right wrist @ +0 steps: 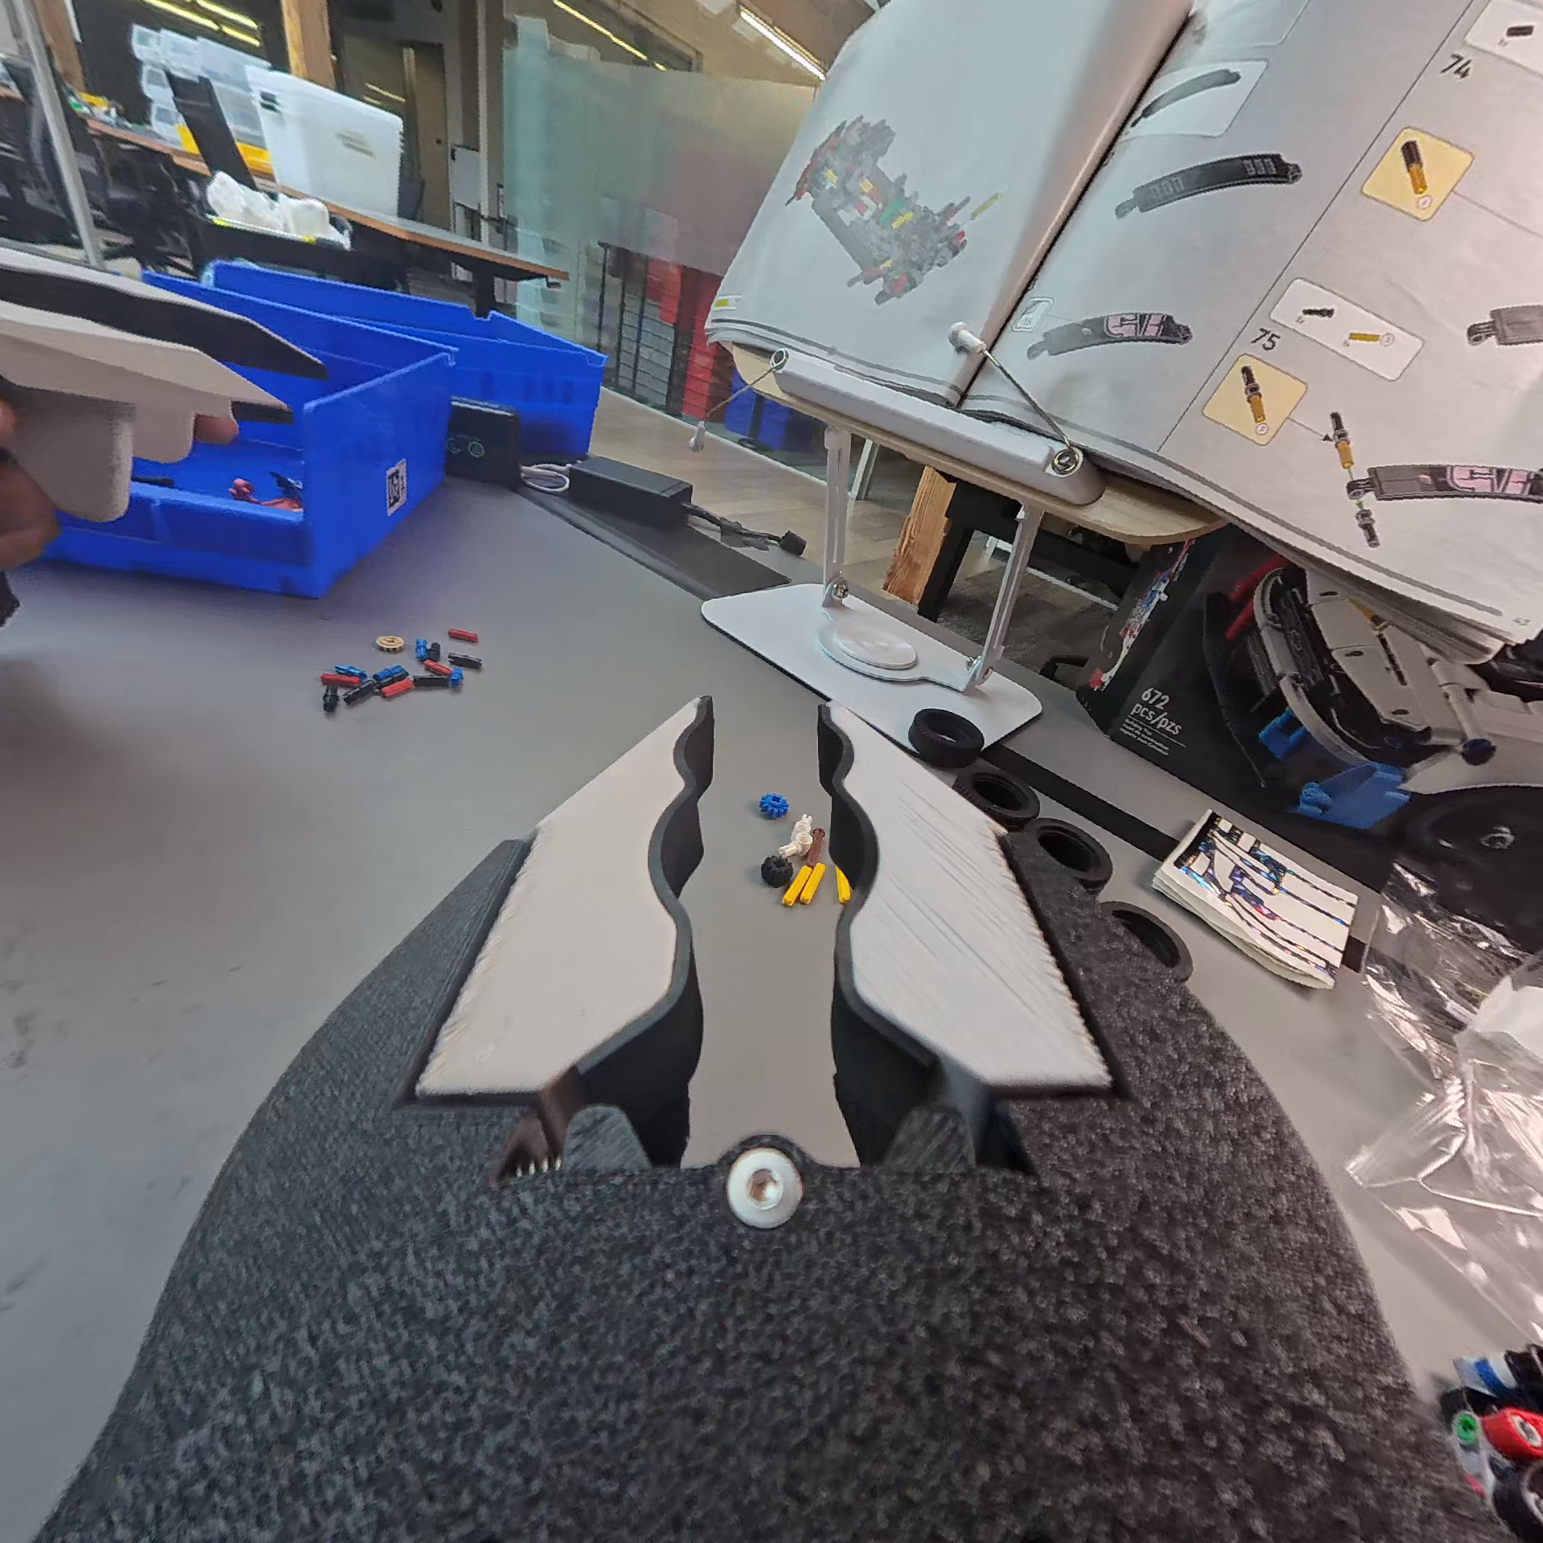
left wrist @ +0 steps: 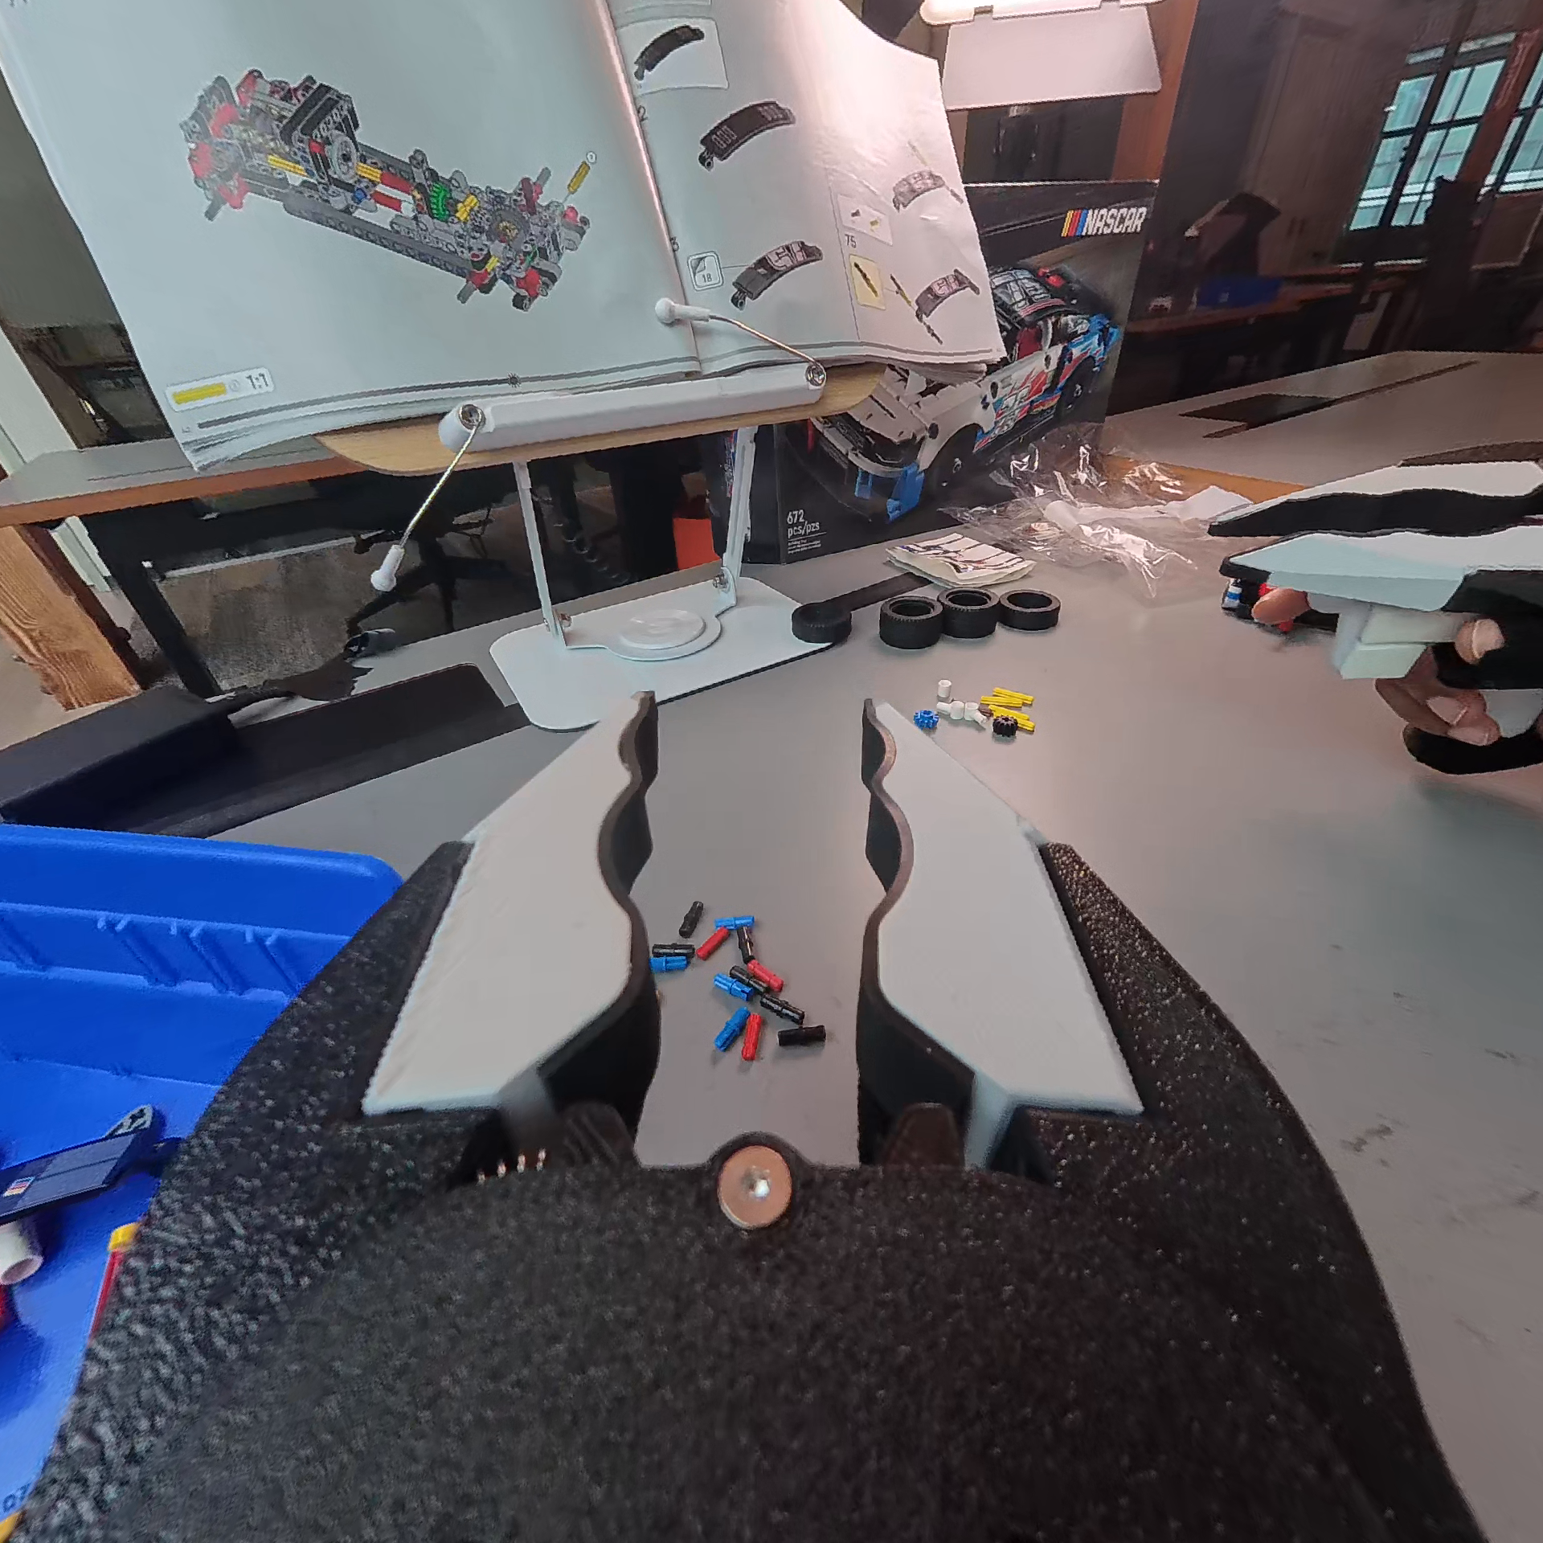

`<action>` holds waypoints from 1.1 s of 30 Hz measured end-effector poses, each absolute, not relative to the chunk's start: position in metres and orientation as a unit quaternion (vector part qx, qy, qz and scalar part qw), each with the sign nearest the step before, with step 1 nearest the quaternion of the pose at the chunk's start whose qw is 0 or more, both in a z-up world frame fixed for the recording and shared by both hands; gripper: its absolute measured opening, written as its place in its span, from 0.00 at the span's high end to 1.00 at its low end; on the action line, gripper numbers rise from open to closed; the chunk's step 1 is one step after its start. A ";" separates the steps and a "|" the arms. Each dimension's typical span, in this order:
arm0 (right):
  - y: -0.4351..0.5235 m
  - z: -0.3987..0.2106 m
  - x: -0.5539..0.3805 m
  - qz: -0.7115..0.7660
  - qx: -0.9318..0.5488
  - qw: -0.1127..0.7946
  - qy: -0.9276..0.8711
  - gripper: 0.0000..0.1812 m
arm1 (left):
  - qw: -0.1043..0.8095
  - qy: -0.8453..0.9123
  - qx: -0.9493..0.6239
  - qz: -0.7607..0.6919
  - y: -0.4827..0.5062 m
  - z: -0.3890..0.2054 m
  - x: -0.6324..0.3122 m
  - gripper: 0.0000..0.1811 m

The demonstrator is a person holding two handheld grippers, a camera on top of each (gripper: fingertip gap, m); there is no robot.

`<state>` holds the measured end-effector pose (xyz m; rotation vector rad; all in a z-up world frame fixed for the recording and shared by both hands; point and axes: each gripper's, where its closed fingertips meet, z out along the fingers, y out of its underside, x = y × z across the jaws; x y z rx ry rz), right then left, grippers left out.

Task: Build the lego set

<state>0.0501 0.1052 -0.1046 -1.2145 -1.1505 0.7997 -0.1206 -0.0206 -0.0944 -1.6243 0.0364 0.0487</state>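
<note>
On the left, in the right wrist view, stand two blue bins (right wrist: 367,467), one behind the other, with a few small parts in the nearer one. In front of them on the grey table (right wrist: 209,835) lies a loose heap of small pins (right wrist: 401,668); the left wrist view shows about five blue, four red and six black, though some overlap and the count is not sure. One tan gear (right wrist: 389,643) sits at the far edge of that heap.

The left gripper (left wrist: 758,735) hangs above the pins with its jaws spread apart and nothing between them. Behind it an open instruction booklet (left wrist: 401,209) rests on a white stand (left wrist: 651,643), held by two wire clips.

Further right is a second little heap: one blue gear (right wrist: 774,805), one black gear (right wrist: 776,871), a few white connectors (right wrist: 797,837), one brown rod (right wrist: 816,845) and at least three yellow rods (right wrist: 803,883). The right gripper (right wrist: 766,735) hovers over this heap, jaws apart, gripping nothing.

Beyond lie four black tyres (left wrist: 967,614) in a row, near the stand's base. Then come one sticker sheet (right wrist: 1261,910), the set's box (right wrist: 1302,685) leaning behind it, and crumpled clear plastic bags (right wrist: 1453,1085). At the far right bottom corner a cluster of built lego parts (right wrist: 1503,1419) shows only in part.
</note>
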 end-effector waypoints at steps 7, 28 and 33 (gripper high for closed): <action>0.108 -0.102 0.053 0.368 -0.537 0.590 -0.478 0.88 | 0.688 0.016 -0.725 0.035 -0.020 -0.095 -0.125 0.75; 0.106 -0.112 0.052 0.366 -0.543 0.574 -0.492 0.89 | 0.695 -0.001 -0.719 0.006 -0.023 -0.094 -0.126 0.78; 0.102 -0.116 0.050 0.364 -0.545 0.566 -0.501 0.91 | 0.706 0.010 -0.707 0.038 -0.014 -0.077 -0.135 0.86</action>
